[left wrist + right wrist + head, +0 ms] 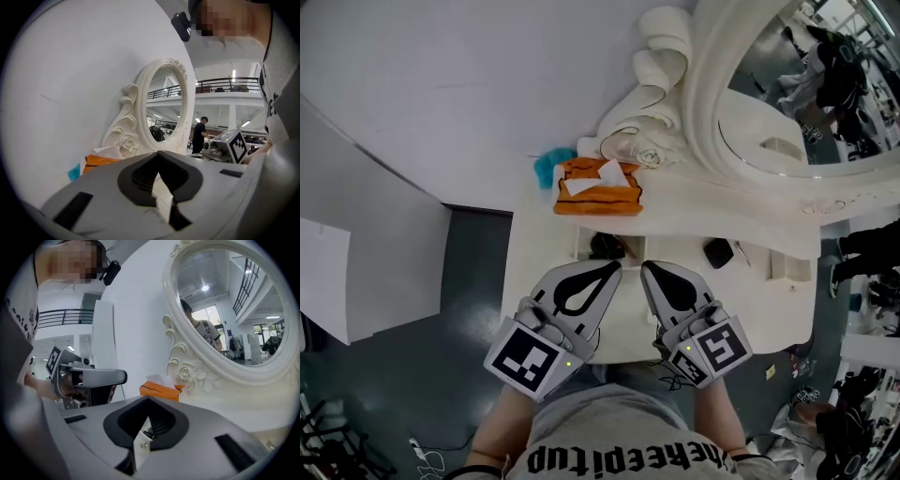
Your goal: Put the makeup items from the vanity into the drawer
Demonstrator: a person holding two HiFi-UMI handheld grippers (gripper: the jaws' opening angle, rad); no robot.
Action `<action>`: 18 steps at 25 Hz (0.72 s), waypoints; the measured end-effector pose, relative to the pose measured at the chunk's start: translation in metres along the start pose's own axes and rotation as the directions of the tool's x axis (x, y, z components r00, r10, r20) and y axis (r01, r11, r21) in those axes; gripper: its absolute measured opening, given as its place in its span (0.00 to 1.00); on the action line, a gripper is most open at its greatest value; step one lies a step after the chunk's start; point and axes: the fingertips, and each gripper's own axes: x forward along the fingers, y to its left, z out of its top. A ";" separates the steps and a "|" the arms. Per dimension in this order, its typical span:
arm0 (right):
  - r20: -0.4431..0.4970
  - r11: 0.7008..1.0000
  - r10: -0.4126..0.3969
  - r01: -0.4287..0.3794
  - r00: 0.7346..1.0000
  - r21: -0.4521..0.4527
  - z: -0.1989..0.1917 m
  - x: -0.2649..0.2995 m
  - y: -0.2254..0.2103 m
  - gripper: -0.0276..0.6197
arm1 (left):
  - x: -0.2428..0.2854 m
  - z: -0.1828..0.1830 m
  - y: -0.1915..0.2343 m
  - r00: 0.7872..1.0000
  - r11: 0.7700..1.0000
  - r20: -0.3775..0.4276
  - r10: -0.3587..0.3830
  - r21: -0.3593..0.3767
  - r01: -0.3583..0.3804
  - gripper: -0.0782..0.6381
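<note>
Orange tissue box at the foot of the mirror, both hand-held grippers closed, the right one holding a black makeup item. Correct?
Not quite: the right hand-held gripper holds nothing. The right gripper view shows its jaws closed together with no item between them; a black item lies on the vanity. The orange tissue box by the mirror and the closed left hand-held gripper are as stated.

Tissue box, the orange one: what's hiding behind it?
A teal thing pokes out behind the tissue box, beside the mirror's carved foot. The box covers most of it, so what it is can't be told.
</note>
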 end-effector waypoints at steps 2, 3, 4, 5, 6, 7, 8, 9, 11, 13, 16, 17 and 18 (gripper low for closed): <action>0.021 1.000 -0.008 0.008 1.000 0.001 0.005 -0.008 -0.002 0.06 | 0.006 0.001 -0.008 1.000 1.000 0.000 -0.020 0.008 0.020 0.14; 0.031 1.000 -0.012 0.012 0.999 0.003 0.007 -0.012 -0.003 0.06 | 0.009 0.001 -0.012 1.000 0.999 -0.001 -0.030 0.012 0.030 0.14; 0.040 1.000 -0.016 0.016 0.999 0.005 0.008 -0.017 -0.003 0.06 | 0.011 0.001 -0.016 0.999 0.999 -0.003 -0.041 0.015 0.041 0.14; 0.048 1.000 -0.021 0.020 0.999 0.008 0.010 -0.021 -0.004 0.06 | 0.014 0.002 -0.021 0.999 0.999 -0.004 -0.051 0.018 0.051 0.14; 0.056 1.000 -0.025 0.024 0.998 0.010 0.012 -0.025 -0.005 0.06 | 0.017 0.002 -0.025 0.998 0.998 -0.005 -0.061 0.021 0.061 0.14; 0.063 1.000 -0.028 0.028 0.998 0.013 0.013 -0.030 -0.006 0.06 | 0.019 0.002 -0.029 0.997 0.997 -0.006 -0.071 0.024 0.071 0.14; 0.072 0.999 -0.032 0.031 0.997 0.016 0.015 -0.034 -0.006 0.06 | 0.021 0.002 -0.034 0.997 0.996 -0.007 -0.080 0.027 0.080 0.14; 0.081 0.999 -0.036 0.034 0.996 0.020 0.017 -0.039 -0.007 0.06 | 0.023 0.002 -0.038 0.996 0.996 -0.009 -0.088 0.030 0.088 0.14; 0.100 0.999 -0.043 0.041 0.994 0.028 0.020 -0.048 -0.009 0.06 | 0.028 0.003 -0.046 0.994 0.994 -0.013 -0.104 0.035 0.105 0.14; 0.118 0.998 -0.055 0.051 0.992 0.030 0.025 -0.057 -0.011 0.06 | 0.032 0.003 -0.055 0.992 0.992 -0.019 -0.121 0.041 0.121 0.14; 0.140 0.997 -0.074 0.071 0.987 0.030 0.030 -0.071 -0.015 0.06 | 0.040 0.005 -0.069 0.989 0.987 -0.024 -0.149 0.053 0.150 0.14; 0.147 0.997 -0.081 0.078 0.986 0.031 0.031 -0.076 -0.016 0.06 | 0.042 0.006 -0.073 0.987 0.985 -0.025 -0.159 0.057 0.160 0.14; 0.153 0.996 -0.089 0.086 0.984 0.031 0.032 -0.081 -0.018 0.06 | 0.045 0.006 -0.078 0.985 0.984 -0.026 -0.168 0.060 0.169 0.14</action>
